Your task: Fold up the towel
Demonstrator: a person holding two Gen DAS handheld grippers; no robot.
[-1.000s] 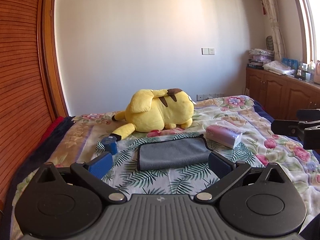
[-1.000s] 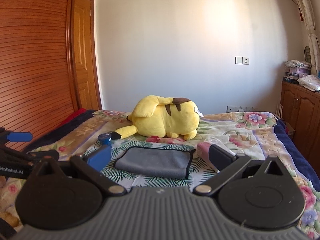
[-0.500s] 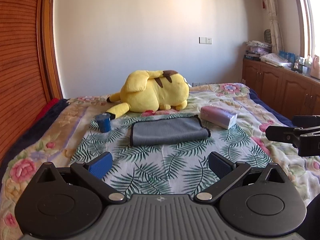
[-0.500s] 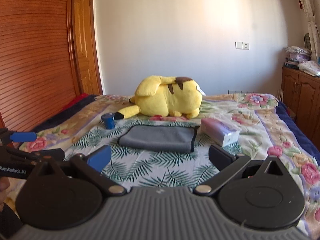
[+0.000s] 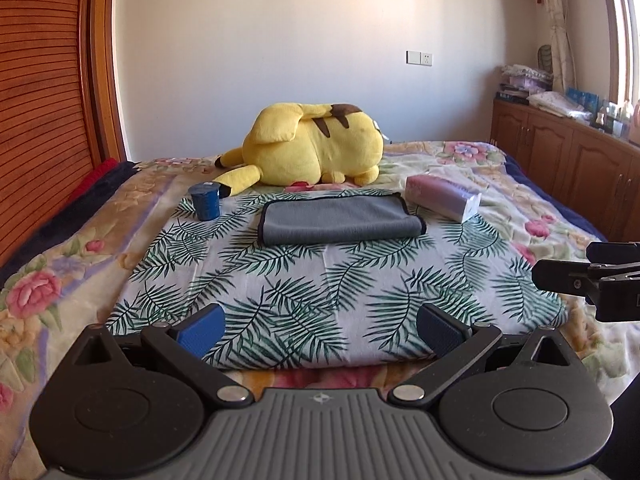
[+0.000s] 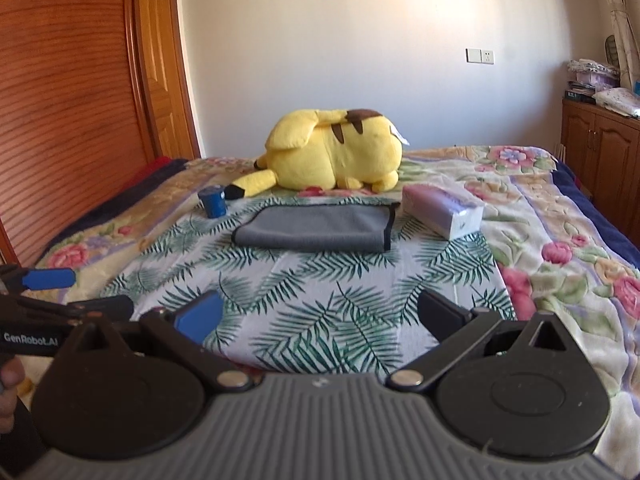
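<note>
I judge the fold done: the towel (image 5: 340, 220) lies as a flat grey rectangle on the bed (image 5: 120, 208), between the blue cup (image 5: 205, 201) and the tissue pack (image 5: 442, 197), in front of the plush (image 5: 316, 144). My left gripper (image 5: 320, 326) and right gripper (image 6: 320, 314) both have fingers spread and hold nothing. The towel sits well ahead of both, centred between the fingertips. Next, I'd either stop here or reach forward for another fold.

- One grey towel (image 5: 338, 221), folded, at frame centre
- One yellow plush toy (image 5: 312, 145)
- One blue cup (image 5: 205, 200)
- One tissue pack (image 5: 442, 197)
- One palm-leaf cloth (image 5: 320, 280)
- One bed (image 5: 60, 280)
</note>
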